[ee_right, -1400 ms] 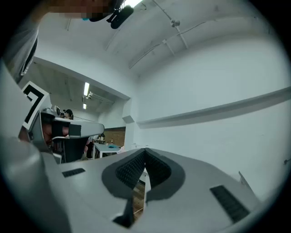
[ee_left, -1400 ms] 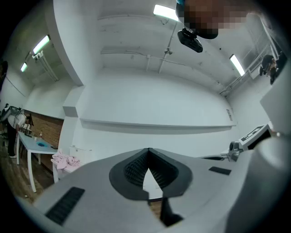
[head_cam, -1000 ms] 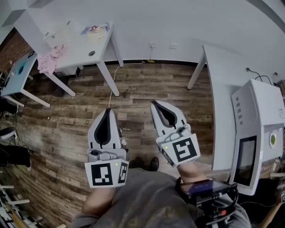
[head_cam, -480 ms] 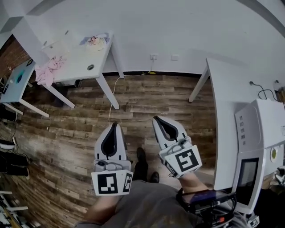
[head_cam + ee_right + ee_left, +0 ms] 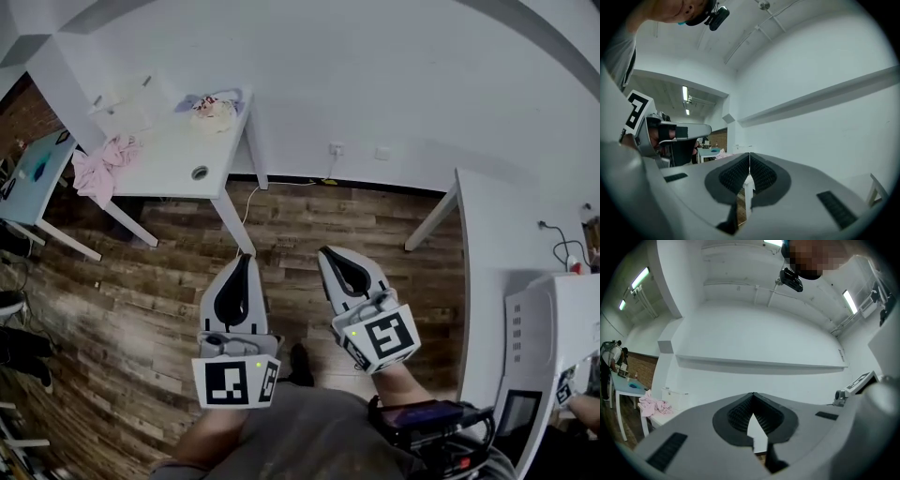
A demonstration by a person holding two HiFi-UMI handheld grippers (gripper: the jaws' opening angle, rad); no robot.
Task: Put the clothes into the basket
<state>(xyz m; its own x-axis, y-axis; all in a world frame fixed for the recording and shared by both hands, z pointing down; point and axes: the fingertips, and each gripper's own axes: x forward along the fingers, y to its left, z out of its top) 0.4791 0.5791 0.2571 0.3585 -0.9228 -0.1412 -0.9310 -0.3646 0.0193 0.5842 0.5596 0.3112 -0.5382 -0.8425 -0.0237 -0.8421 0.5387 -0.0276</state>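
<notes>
Left gripper view and right gripper view each show jaws brought fully together. On the left gripper (image 5: 752, 398) the ribbed black pads are seen meeting at their tips with nothing caught between them. The right gripper (image 5: 749, 157) is likewise closed and empty.

From the head view the two grippers are seen held side by side above the wooden floor (image 5: 141, 309), their tips pointed toward the white wall. A dark shoe (image 5: 300, 362) is glimpsed on the boards between them.

The clothes are found well apart from both grippers, on the white table (image 5: 169, 141) at the upper left. A pink garment (image 5: 98, 167) is draped over its left edge, and a small bundle of mixed pale colours (image 5: 214, 105) is set at its rear by the wall. A pale box-like container (image 5: 122, 111) is placed near that bundle — whether it is the basket cannot be told.

Two wall sockets (image 5: 336, 148) are fixed low on the wall. At the right a second white table (image 5: 497, 244) is seen, with a white machine with a screen (image 5: 553, 337) at its near end.
</notes>
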